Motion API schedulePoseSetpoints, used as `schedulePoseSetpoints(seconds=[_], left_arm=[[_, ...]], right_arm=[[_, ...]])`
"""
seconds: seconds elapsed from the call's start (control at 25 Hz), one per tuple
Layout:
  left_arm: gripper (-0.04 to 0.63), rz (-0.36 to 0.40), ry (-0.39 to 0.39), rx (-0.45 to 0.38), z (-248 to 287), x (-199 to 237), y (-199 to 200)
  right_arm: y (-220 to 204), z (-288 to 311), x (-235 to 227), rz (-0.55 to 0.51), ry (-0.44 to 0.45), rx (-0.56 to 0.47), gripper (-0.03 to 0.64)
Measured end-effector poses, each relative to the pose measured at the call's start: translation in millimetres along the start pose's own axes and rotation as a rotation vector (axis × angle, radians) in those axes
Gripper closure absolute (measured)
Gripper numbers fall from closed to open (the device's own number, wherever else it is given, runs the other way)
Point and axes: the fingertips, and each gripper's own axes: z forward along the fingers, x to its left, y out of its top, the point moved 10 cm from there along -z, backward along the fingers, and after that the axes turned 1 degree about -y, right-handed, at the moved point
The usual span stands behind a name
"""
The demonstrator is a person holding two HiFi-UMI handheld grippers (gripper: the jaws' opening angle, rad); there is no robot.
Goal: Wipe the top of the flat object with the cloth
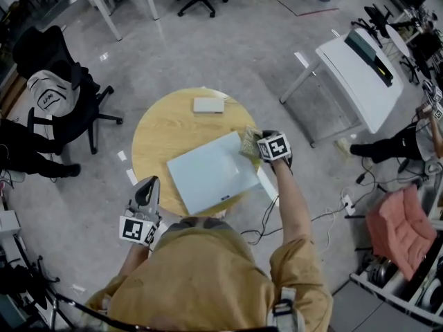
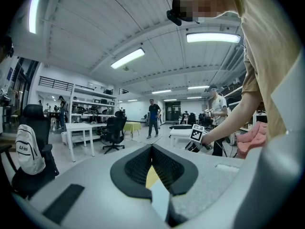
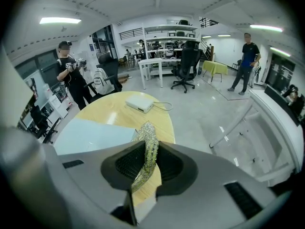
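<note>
A pale blue flat board (image 1: 211, 171) lies tilted on the round wooden table (image 1: 156, 140); the right gripper view shows the board (image 3: 93, 135) at left. My right gripper (image 1: 265, 147) is shut on a yellow-green cloth (image 1: 250, 144) at the board's right corner. The cloth (image 3: 147, 149) hangs pinched between the jaws over the table edge. My left gripper (image 1: 146, 198) is held off the table's near left edge, away from the board. Its jaws (image 2: 152, 168) meet at the tips with nothing between them.
A small white box (image 1: 208, 104) with a cable sits at the table's far side, the same box (image 3: 139, 103) showing ahead of the right gripper. A black office chair (image 1: 62, 95) stands left, a white desk (image 1: 360, 78) right. Cables and a pink cushion (image 1: 398, 227) lie on the floor right.
</note>
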Motion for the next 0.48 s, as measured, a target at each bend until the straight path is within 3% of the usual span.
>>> schedulePoseSetpoints(seconds=[0.48], left_arm=[[0.592, 0.011, -0.011, -0.021, -12, 9, 3]], right_arm=[[15, -33, 17, -0.107, -0.066, -0.058, 0.558]])
